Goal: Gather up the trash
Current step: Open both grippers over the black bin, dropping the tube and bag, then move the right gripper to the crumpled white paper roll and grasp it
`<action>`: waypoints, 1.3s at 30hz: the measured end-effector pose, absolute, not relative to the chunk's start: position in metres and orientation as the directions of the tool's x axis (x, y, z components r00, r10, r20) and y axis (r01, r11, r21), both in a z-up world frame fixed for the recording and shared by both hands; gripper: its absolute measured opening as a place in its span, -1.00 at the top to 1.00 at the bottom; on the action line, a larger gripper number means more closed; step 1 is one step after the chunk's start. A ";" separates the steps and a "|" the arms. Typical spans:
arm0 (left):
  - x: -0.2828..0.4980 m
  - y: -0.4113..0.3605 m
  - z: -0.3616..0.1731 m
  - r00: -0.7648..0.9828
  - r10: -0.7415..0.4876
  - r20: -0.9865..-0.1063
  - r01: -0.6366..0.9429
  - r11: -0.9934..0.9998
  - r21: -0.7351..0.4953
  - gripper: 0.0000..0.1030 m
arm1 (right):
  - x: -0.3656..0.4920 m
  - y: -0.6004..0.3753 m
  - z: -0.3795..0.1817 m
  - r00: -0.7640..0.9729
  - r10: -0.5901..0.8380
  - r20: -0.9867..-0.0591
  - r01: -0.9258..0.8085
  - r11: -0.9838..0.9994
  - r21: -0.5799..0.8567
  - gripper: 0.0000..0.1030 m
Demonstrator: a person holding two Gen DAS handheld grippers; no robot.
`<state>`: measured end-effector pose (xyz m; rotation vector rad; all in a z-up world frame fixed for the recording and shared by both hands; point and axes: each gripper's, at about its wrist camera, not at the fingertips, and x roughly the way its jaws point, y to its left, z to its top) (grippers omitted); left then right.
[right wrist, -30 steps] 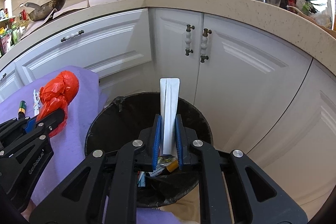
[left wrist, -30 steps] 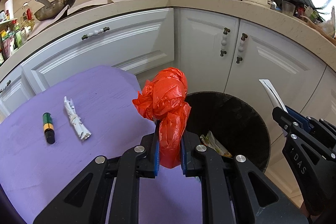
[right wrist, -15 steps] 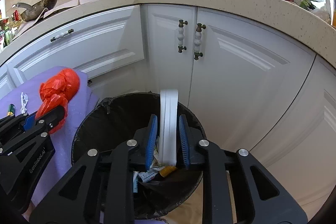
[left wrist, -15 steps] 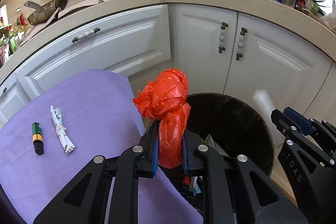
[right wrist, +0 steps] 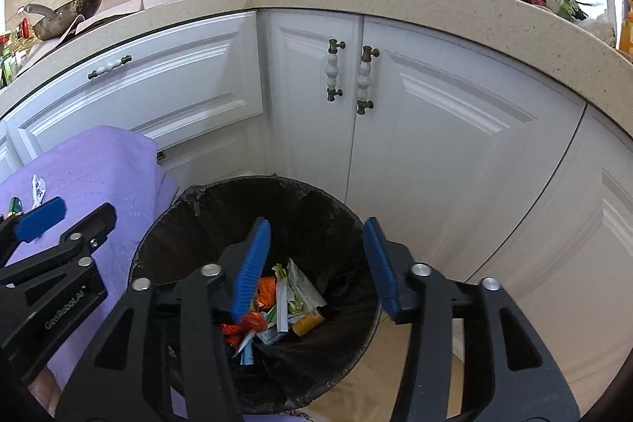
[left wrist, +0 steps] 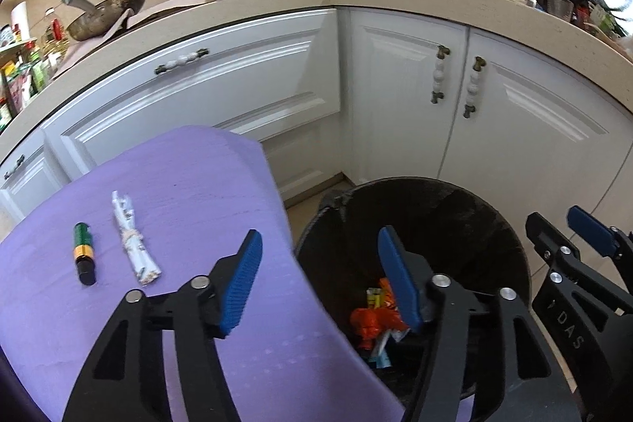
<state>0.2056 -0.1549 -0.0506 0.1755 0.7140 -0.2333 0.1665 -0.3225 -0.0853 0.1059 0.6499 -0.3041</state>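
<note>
Bin (right wrist: 166, 248) below our claws holds the trash: red bag (left wrist: 370, 323), white strip (right wrist: 281, 303), wrappers. Left claw (left wrist: 320, 275) and right claw (right wrist: 316, 260) hang over it, jaws opening, nothing between. Battery (left wrist: 84, 258) and paper twist (left wrist: 132, 244) lie left of it on purple cloth (left wrist: 190, 184).

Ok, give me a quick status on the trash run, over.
Left gripper and right gripper both opening, nothing between jaws. Red bag down in bin. Battery and paper roll remain on purple table. Nothing blocking.
</note>
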 end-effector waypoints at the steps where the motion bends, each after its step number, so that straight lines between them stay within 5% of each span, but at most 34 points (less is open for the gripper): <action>1: 0.205 -0.150 -0.050 0.733 -0.144 -0.665 0.261 0.962 0.079 -0.22 | 0.167 -0.320 -0.084 0.755 -0.241 -0.610 0.306 0.952 0.002 -0.05; 23: 0.193 0.022 -0.042 0.724 0.134 -0.677 -0.087 0.991 0.103 -0.42 | 0.219 -0.184 -0.063 0.786 0.008 -0.618 -0.019 1.000 -0.010 -0.10; 39: 0.191 0.120 -0.058 0.654 0.254 -0.713 -0.280 0.956 0.084 -0.43 | 0.269 -0.065 -0.089 0.679 0.130 -0.722 -0.261 0.963 -0.071 -0.08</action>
